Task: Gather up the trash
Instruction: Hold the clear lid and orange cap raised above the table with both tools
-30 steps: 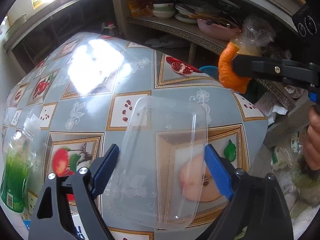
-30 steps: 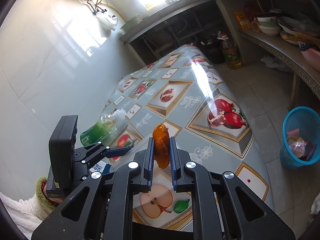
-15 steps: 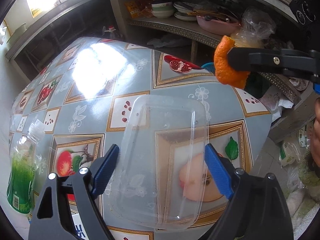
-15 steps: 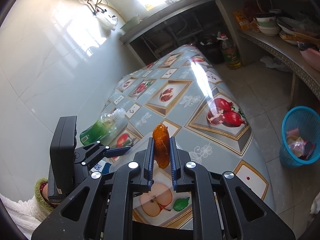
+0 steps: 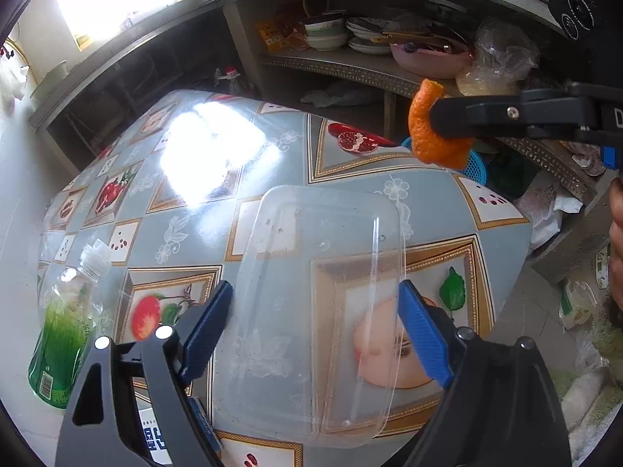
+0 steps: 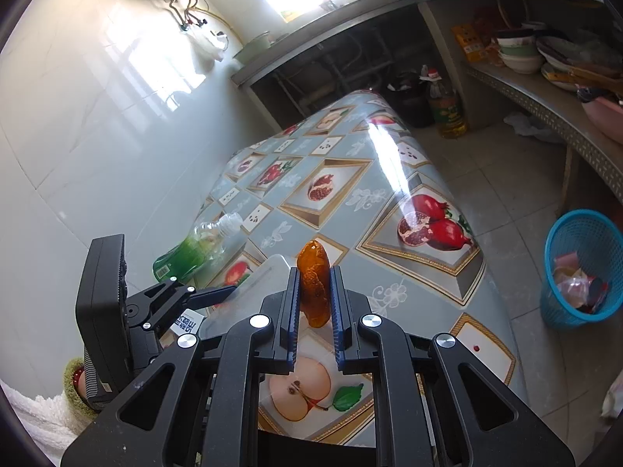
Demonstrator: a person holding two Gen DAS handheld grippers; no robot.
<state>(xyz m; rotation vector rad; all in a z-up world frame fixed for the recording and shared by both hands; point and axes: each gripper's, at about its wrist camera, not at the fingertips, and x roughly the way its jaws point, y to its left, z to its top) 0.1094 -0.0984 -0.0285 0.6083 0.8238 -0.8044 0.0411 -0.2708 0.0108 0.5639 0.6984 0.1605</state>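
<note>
My right gripper (image 6: 314, 286) is shut on a piece of orange peel (image 6: 314, 282) and holds it above the table; the peel also shows in the left wrist view (image 5: 430, 132). My left gripper (image 5: 315, 311) is open, its blue fingers on either side of a clear plastic container (image 5: 315, 307) that lies on the fruit-patterned tablecloth (image 5: 218, 179); whether the pads touch it I cannot tell. The container's corner shows in the right wrist view (image 6: 268, 272). A blue mesh trash basket (image 6: 580, 268) with trash inside stands on the floor right of the table.
A green plastic bottle (image 5: 64, 330) lies on the table's left side, also in the right wrist view (image 6: 194, 249). A blue-and-white box (image 6: 189, 321) lies by the left gripper. Shelves with dishes (image 5: 335, 35) and an oil bottle (image 6: 446, 111) stand beyond the table.
The orange peel in my right gripper has moved up and left in the left wrist view. The left gripper still straddles the clear container.
</note>
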